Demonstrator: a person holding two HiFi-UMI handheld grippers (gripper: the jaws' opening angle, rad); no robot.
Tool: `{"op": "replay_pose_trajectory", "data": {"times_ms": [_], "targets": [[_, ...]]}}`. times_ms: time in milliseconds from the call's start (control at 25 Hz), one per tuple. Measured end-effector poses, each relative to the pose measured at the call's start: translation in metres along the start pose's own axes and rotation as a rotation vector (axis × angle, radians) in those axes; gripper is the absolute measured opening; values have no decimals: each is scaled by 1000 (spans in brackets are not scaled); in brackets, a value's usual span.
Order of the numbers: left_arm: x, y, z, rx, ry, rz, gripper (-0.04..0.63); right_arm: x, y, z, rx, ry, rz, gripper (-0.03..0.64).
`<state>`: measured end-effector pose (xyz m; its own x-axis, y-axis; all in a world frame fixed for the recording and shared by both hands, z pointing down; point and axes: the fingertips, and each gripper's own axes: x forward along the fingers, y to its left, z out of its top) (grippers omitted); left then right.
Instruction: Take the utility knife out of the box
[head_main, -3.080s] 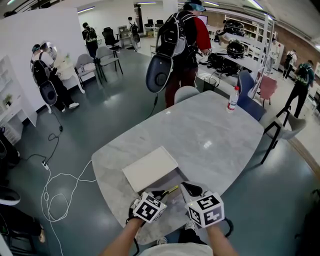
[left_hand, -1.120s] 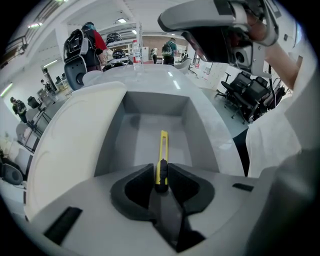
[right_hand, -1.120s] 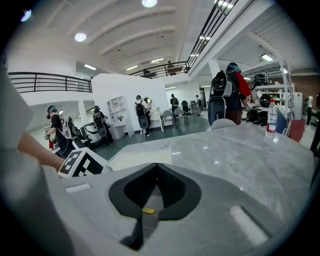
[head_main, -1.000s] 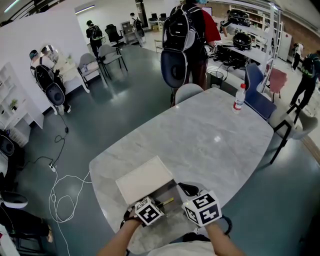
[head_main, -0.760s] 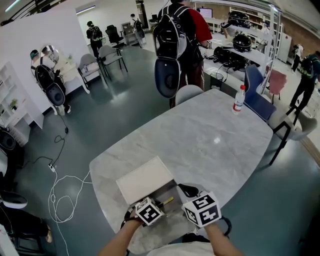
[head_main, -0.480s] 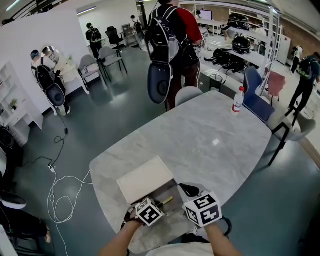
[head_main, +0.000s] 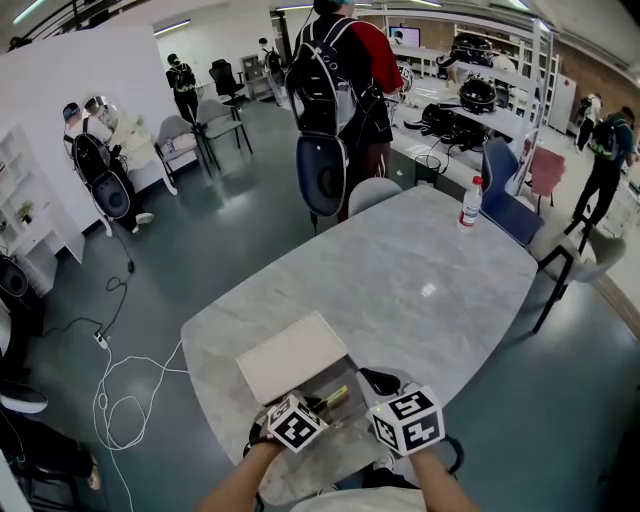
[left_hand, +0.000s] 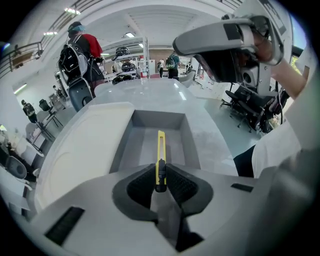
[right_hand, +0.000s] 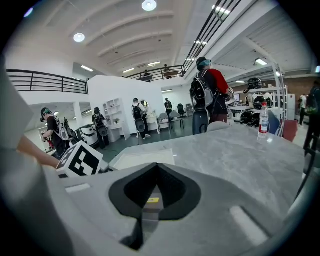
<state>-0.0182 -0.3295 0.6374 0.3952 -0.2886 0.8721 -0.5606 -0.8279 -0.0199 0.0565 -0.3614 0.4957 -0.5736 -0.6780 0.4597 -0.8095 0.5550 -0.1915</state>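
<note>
Backpack-wearing person (head_main: 335, 90) beyond the table (head_main: 420, 280) has drifted from approx. 1 o'clock toward 12 since 3 s ago; both grippers sit much as before at the near edge. Head view: left gripper (head_main: 318, 403) and right gripper (head_main: 378, 380) at 6 o'clock over the open grey box (head_main: 350, 370); white lid (head_main: 292, 355) lies just beside it at 10 o'clock; yellow utility knife (head_main: 336, 396) pokes from the left jaws toward 2 o'clock; bottle (head_main: 467, 203) far off at 1 o'clock. Left gripper view: jaws clamped on the knife's black end; blade body runs to 12 o'clock over the box's tray; can't tell if it clears the floor. Right gripper view: jaws pressed together w/ nothing between; left marker cube (right_hand: 80, 160) at 9 o'clock.
</note>
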Motion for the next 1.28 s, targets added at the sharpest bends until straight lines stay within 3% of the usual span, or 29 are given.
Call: {"op": "replay_pose_trajectory", "data": {"times_ms": [720, 1280], "targets": [[-74, 5, 58, -72, -291, 90, 60, -27, 20, 13, -3, -59, -40, 5], [-130, -18, 94, -126, -533, 91, 60, -67, 32, 18, 8, -125, -117, 5]]}}
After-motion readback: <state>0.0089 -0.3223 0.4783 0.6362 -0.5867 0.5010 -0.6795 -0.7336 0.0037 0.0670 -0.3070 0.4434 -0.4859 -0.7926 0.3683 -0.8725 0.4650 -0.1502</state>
